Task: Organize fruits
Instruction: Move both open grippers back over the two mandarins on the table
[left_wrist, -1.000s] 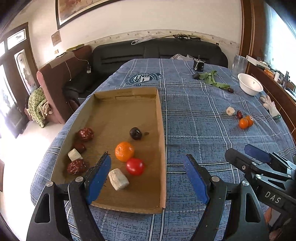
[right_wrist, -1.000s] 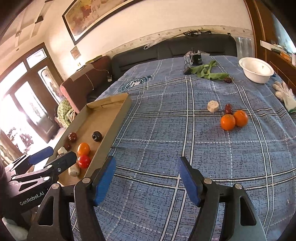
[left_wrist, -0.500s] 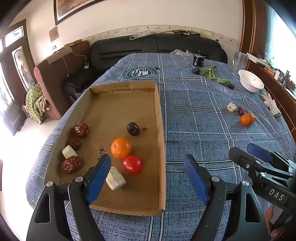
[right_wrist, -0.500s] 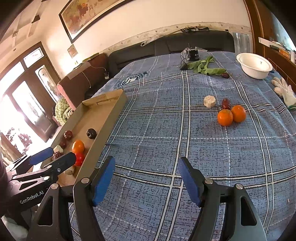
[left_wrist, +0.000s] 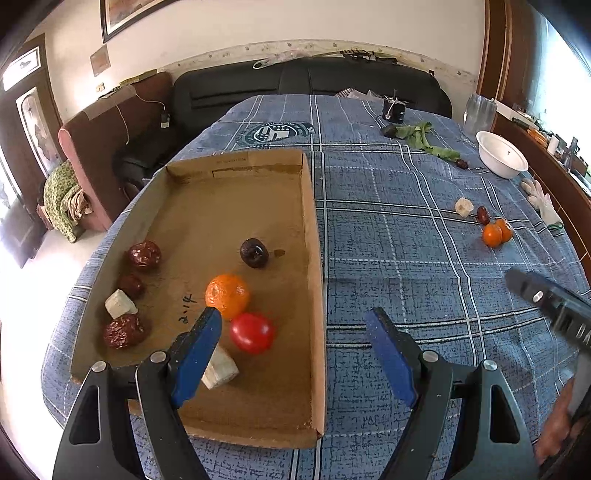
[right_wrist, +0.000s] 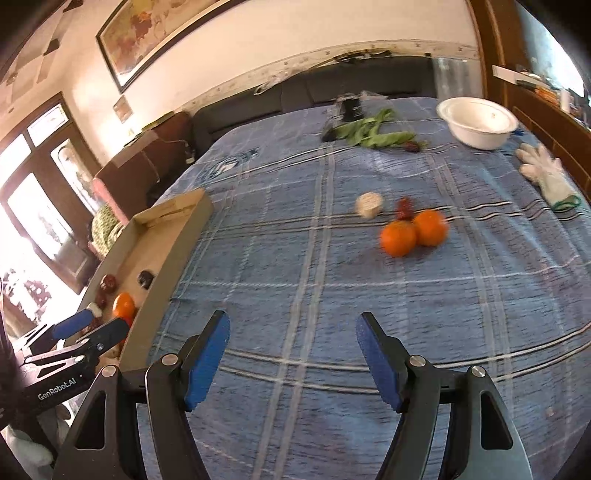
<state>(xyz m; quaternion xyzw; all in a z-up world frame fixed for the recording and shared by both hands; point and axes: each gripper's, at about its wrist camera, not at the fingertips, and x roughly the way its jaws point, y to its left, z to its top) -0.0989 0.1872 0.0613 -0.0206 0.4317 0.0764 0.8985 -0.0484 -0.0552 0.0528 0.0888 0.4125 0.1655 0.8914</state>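
A cardboard tray lies on the blue plaid cloth and holds an orange, a red tomato, a dark plum, several red dates and pale chunks. My left gripper is open and empty above the tray's near right corner. Two oranges, a date and a pale chunk lie loose on the cloth. My right gripper is open and empty, in front of them and apart. The tray shows at its left.
A white bowl, green leaves, a white glove and a small dark object sit at the table's far right. A black sofa and a brown armchair stand beyond the table.
The right gripper has moved forward toward the loose oranges, which now look larger and blurred. The left gripper has drawn back slightly over the tray's near end. Both stay open.
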